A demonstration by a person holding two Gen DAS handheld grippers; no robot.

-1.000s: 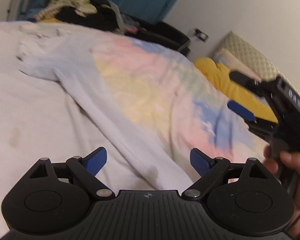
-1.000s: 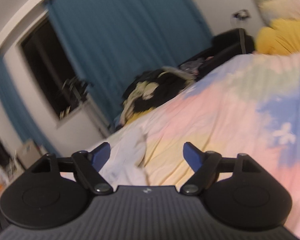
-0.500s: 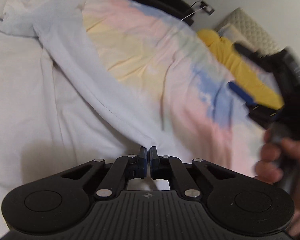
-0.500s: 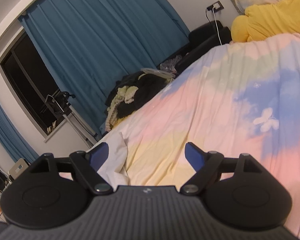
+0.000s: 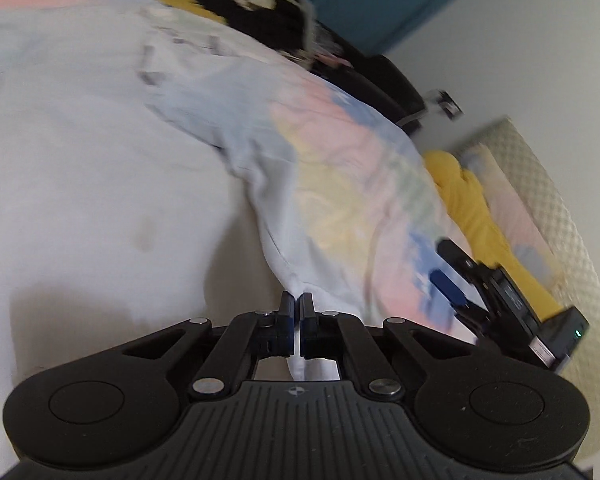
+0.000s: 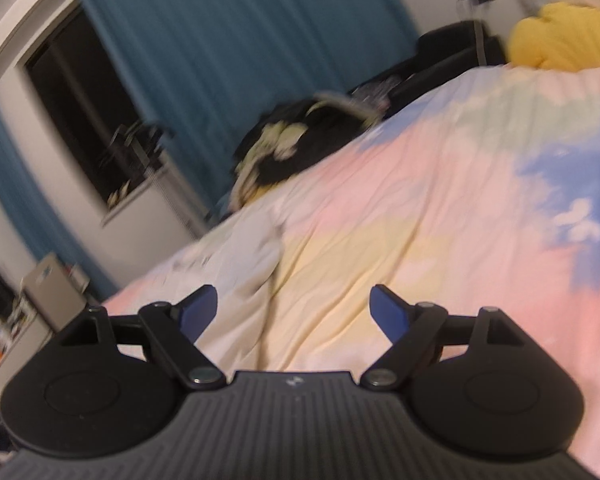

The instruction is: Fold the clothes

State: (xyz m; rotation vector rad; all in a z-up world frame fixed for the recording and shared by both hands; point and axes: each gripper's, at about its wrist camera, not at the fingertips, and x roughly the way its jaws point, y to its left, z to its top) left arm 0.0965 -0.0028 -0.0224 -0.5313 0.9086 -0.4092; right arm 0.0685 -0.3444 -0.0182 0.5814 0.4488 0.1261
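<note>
White shirt (image 5: 100, 168) lies spread on the pastel duvet (image 5: 352, 184); your left gripper (image 5: 297, 312) is clamped on its near edge, so the first fold is starting. Your right gripper (image 6: 292, 312) hangs empty at the right, jaws apart. Next, give it a second hold before carrying the edge over.

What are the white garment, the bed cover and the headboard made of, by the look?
White garment: soft matte knit, likely cotton jersey; it drapes and creases, with a stitched hem.
Pastel bed cover: thin matte woven fabric, probably cotton; fine wrinkles, printed colour patches.
Headboard: cream padded upholstery, seemingly quilted in a diamond pattern; blur leaves fabric or faux leather open.
</note>
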